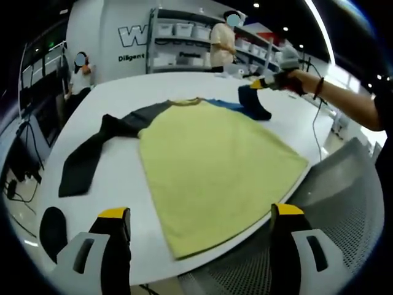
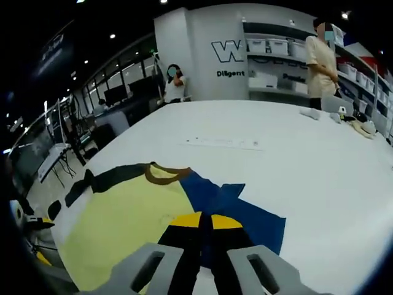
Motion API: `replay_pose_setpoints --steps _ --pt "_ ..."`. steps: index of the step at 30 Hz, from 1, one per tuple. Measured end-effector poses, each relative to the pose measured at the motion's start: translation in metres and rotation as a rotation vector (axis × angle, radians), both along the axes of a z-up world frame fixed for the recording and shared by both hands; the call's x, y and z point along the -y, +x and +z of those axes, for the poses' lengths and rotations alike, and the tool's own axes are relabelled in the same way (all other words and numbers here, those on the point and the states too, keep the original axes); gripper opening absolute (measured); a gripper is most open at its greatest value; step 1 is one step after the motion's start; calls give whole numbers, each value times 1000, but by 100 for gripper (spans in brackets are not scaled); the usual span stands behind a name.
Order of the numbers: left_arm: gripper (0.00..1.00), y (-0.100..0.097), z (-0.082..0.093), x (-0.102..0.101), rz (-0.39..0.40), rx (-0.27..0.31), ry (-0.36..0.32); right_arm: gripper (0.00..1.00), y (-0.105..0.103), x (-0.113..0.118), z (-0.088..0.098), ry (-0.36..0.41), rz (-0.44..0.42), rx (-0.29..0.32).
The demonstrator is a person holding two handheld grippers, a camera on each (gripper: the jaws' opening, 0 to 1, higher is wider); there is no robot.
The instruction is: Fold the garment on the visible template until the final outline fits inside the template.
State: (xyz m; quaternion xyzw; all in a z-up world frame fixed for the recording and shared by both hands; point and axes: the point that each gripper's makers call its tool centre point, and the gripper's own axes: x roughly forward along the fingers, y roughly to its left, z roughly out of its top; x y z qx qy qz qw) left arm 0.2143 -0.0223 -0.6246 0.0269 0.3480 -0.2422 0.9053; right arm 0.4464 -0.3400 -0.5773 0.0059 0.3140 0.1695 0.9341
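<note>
The yellow shirt (image 1: 209, 172) lies flat on the white table (image 1: 123, 184), its blue sleeve (image 2: 236, 212) at twelve o'clock pinched in the clamped right gripper (image 2: 206, 230), I'd guess to fold it inward, while the left gripper (image 1: 199, 218) hovers wide and empty.

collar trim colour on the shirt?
Brown collar on the yellow shirt; clearest in the right gripper view.

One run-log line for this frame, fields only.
garment: yellow shirt flat on white table | dark sleeve spread | blue sleeve pinched by right gripper | left gripper open, hovering | fold: starting
</note>
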Motion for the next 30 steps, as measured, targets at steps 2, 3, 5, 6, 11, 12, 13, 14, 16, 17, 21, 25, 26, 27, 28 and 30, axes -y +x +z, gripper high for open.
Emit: replay_pose_setpoints --steps 2,3,5,6,11,12,13,14,16,17,21,25,26,27,28,30 --pt "91 0 0 0 -2 2 1 0 0 -5 0 6 6 -2" --pt "91 1 1 1 -2 6 0 0 0 -8 0 15 10 -4" --pt "91 0 0 0 -2 3 1 0 0 -13 0 28 16 -6" --pt "90 0 0 0 -4 0 2 0 0 -16 1 29 21 -3" --pt "90 0 0 1 -5 -1 4 0 2 -29 4 35 41 1" --pt "90 0 0 1 -5 -1 5 0 2 -31 5 35 46 1" --pt "90 0 -1 0 -3 -2 6 0 3 -33 5 36 48 2" --pt "90 0 -1 0 -2 -2 6 0 3 -35 6 38 51 2" --pt "90 0 -1 0 -2 -2 4 0 5 -40 7 42 60 3" --pt "90 1 -1 0 -2 -1 4 0 5 -44 8 41 66 5" --pt "90 0 -1 0 -5 -4 10 0 6 -55 8 48 83 7" --pt "90 0 -2 0 -5 -5 8 0 7 -64 9 55 94 5" --pt "90 0 -2 0 -8 -6 9 0 8 -66 9 58 96 6" --pt "90 0 -2 0 -9 -8 9 0 8 -67 10 62 95 6" --pt "90 0 -2 0 -10 -9 10 0 10 -69 11 68 97 7" --pt "91 0 -2 1 -11 -8 9 0 10 -73 11 76 100 5"
